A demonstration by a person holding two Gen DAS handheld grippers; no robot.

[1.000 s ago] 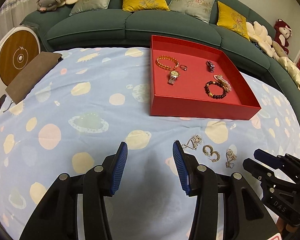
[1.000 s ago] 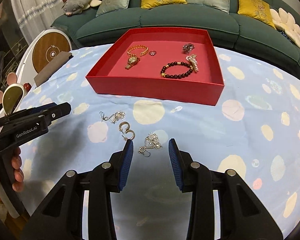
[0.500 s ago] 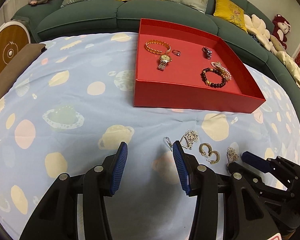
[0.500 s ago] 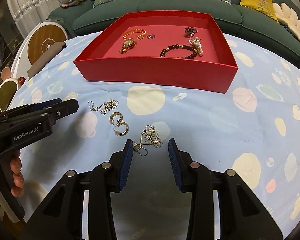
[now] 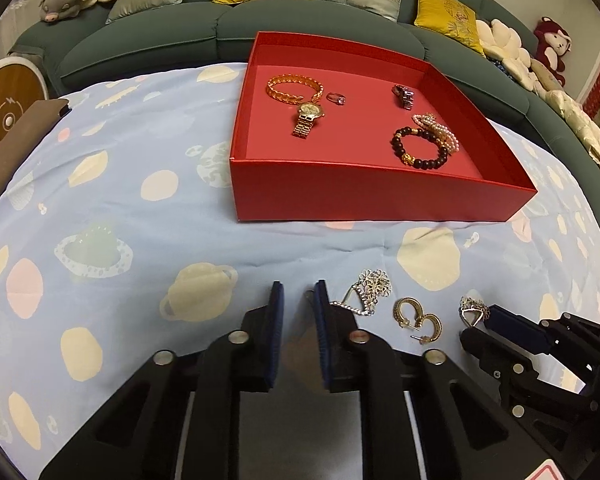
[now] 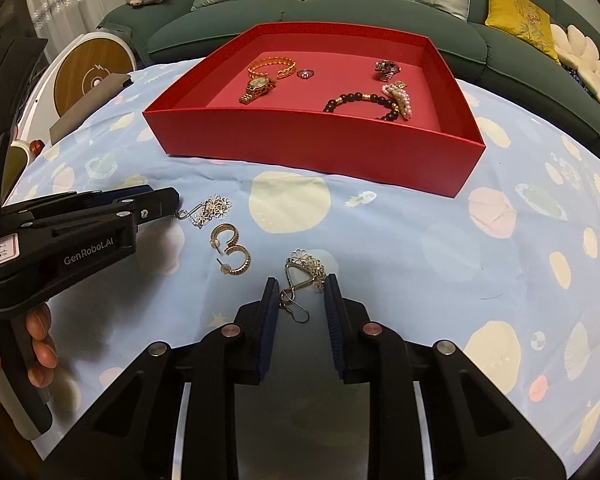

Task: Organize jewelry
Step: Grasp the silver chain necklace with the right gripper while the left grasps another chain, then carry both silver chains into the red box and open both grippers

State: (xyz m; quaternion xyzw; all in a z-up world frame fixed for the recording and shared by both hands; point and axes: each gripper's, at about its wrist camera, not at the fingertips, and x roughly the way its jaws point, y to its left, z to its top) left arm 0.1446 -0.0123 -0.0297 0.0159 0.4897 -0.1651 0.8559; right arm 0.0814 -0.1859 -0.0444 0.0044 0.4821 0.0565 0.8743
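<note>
A red tray (image 5: 380, 196) (image 6: 300, 148) holds a gold bracelet (image 5: 294, 86), a watch (image 5: 308, 118), rings and bead bracelets (image 5: 422, 148). On the blue cloth lie a silver flower earring (image 5: 366, 290) (image 6: 208, 210), two gold hoop earrings (image 5: 418, 318) (image 6: 230, 248) and a second flower earring (image 6: 304, 276) (image 5: 474, 308). My left gripper (image 5: 298, 300) (image 6: 156, 204) is partly open, its right finger beside the first earring's hook. My right gripper (image 6: 302, 292) (image 5: 484, 324) is open with its fingers on either side of the second flower earring.
A green sofa (image 5: 236, 28) with cushions runs behind the table. A brown pad (image 5: 16, 140) and a round white device (image 5: 8, 108) sit at the left edge. The patterned cloth (image 5: 100, 220) spreads left of the tray.
Both grippers have moved forward and lower toward the earrings. The left jaws have narrowed. The right fingers now sit on either side of the flower earring.
</note>
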